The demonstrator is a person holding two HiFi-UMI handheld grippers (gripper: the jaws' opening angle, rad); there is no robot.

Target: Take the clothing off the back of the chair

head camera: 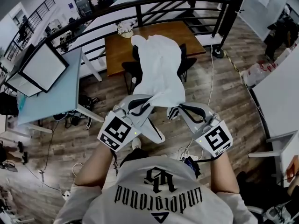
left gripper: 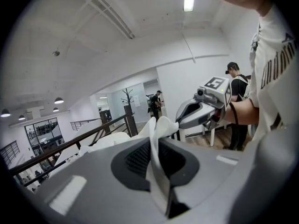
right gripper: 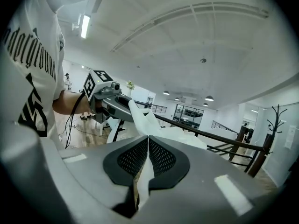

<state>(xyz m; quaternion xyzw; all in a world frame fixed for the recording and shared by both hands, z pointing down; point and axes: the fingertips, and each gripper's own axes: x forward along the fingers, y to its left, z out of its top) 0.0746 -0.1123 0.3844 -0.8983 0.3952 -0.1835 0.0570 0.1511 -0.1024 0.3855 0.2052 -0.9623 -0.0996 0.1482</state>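
Note:
A white garment is draped over the back of a black chair and stretches from it toward me. My left gripper is shut on the garment's lower left edge, and my right gripper is shut on its lower right edge. In the left gripper view, white cloth is pinched between the closed jaws of that gripper, and the right gripper shows beyond. In the right gripper view, cloth runs out from the closed jaws of that gripper toward the left gripper.
A brown table stands behind the chair, with a dark railing beyond it. At the left is a light blue desk with a monitor. A white table stands at the right. Cables lie on the wooden floor.

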